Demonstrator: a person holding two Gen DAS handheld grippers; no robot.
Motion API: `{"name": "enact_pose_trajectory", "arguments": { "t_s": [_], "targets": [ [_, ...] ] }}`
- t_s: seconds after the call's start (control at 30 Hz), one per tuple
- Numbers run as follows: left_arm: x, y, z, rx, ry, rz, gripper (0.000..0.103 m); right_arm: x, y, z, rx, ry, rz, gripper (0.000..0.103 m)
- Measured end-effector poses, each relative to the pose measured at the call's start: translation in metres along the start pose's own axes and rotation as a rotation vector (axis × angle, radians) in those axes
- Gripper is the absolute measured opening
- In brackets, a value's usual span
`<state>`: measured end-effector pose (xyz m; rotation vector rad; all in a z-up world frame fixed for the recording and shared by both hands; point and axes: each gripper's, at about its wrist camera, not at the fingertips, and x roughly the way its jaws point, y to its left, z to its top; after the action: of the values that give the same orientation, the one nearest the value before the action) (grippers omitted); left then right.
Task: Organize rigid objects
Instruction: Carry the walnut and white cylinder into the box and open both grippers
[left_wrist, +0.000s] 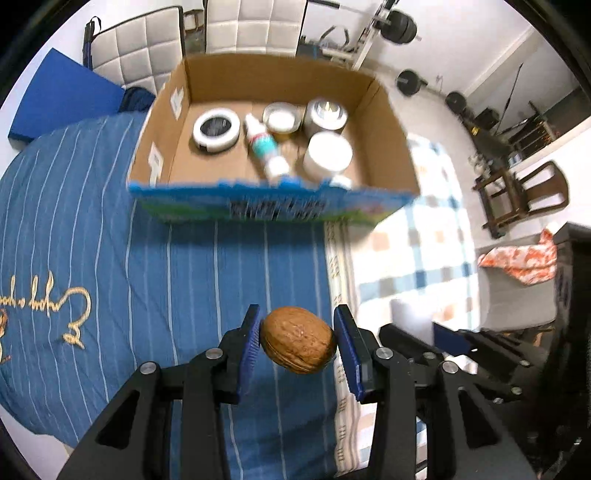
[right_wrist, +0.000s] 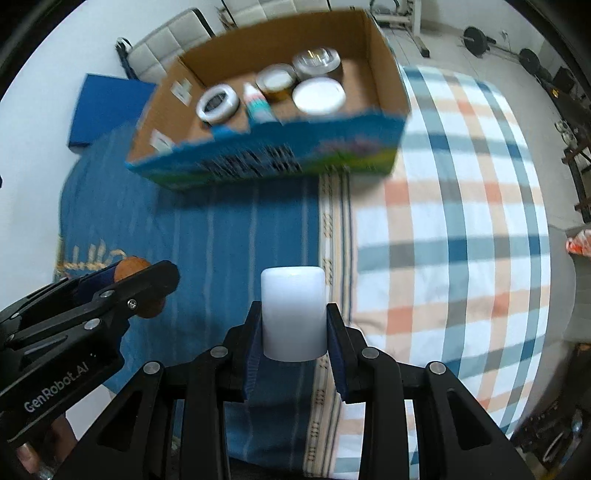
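My left gripper (left_wrist: 298, 345) is clamped on a walnut (left_wrist: 297, 340), and my right gripper (right_wrist: 293, 328) grips a white cylinder (right_wrist: 293, 313). The cardboard box (left_wrist: 384, 122) of jars sits on the far side.

A brown walnut (left_wrist: 298, 341) is sitting between the left gripper's (left_wrist: 298, 345) blue pads; a plain white cylinder (right_wrist: 293, 314) is showing between the right gripper's (right_wrist: 294, 328) pads. Beyond the fingertips, a blue white-striped cloth (left_wrist: 207, 266) is meeting a blue-orange-grey checked cloth (right_wrist: 461, 229), and a brown cardboard box (left_wrist: 388, 140) is showing blue print
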<state>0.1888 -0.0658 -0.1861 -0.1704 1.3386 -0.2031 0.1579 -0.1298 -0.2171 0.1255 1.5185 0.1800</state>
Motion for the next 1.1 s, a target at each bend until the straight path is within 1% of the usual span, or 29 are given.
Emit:
{"name": "enact_pose_trajectory", "arguments": {
  "t_s": [0.1, 0.17, 0.27, 0.33, 0.37, 0.43, 0.5, 0.6, 0.67, 0.7, 0.77, 0.83, 0.93, 1.1],
  "targets": [
    [-0.002, 0.010, 0.028, -0.004, -0.030, -0.019, 0.037, -0.017, 0.007, 0.019, 0.000, -0.035, 0.036, 0.034],
    [-0.002, 0.019, 0.052, -0.005, -0.047, -0.017, 0.037, -0.027, 0.008, 0.037, 0.000, -0.050, 0.059, 0.034],
    [0.008, 0.037, 0.082, -0.023, -0.052, -0.007, 0.037, -0.030, 0.010, 0.066, 0.008, -0.069, 0.075, 0.034],
    [0.017, 0.051, 0.105, -0.040, -0.042, 0.000, 0.037, -0.027, 0.010, 0.089, 0.020, -0.074, 0.088, 0.034],
    [0.022, 0.057, 0.114, -0.048, -0.036, -0.002, 0.037, -0.025, 0.010, 0.100, 0.023, -0.077, 0.087, 0.034],
    [0.037, 0.070, 0.136, -0.060, -0.025, 0.019, 0.037, -0.019, 0.010, 0.123, 0.028, -0.084, 0.076, 0.034],
    [0.052, 0.080, 0.149, -0.074, -0.004, 0.025, 0.037, -0.009, 0.009, 0.144, 0.033, -0.079, 0.056, 0.034],
    [0.084, 0.095, 0.170, -0.086, 0.054, 0.039, 0.037, 0.011, 0.003, 0.174, 0.042, -0.064, 0.004, 0.034],
    [0.105, 0.100, 0.176, -0.086, 0.098, 0.046, 0.037, 0.031, -0.002, 0.189, 0.050, -0.030, -0.014, 0.034],
    [0.121, 0.105, 0.181, -0.091, 0.140, 0.039, 0.037, 0.041, -0.002, 0.195, 0.050, -0.009, -0.015, 0.034],
    [0.144, 0.113, 0.182, -0.113, 0.195, 0.026, 0.037, 0.062, -0.001, 0.205, 0.046, 0.026, -0.020, 0.034],
    [0.165, 0.120, 0.183, -0.124, 0.251, 0.020, 0.037, 0.084, 0.001, 0.213, 0.052, 0.080, 0.007, 0.034],
    [0.182, 0.125, 0.184, -0.127, 0.288, 0.028, 0.037, 0.109, 0.005, 0.220, 0.050, 0.153, 0.032, 0.034],
    [0.198, 0.128, 0.184, -0.114, 0.330, 0.035, 0.037, 0.136, 0.012, 0.225, 0.022, 0.209, 0.002, 0.034]
  ]
}}
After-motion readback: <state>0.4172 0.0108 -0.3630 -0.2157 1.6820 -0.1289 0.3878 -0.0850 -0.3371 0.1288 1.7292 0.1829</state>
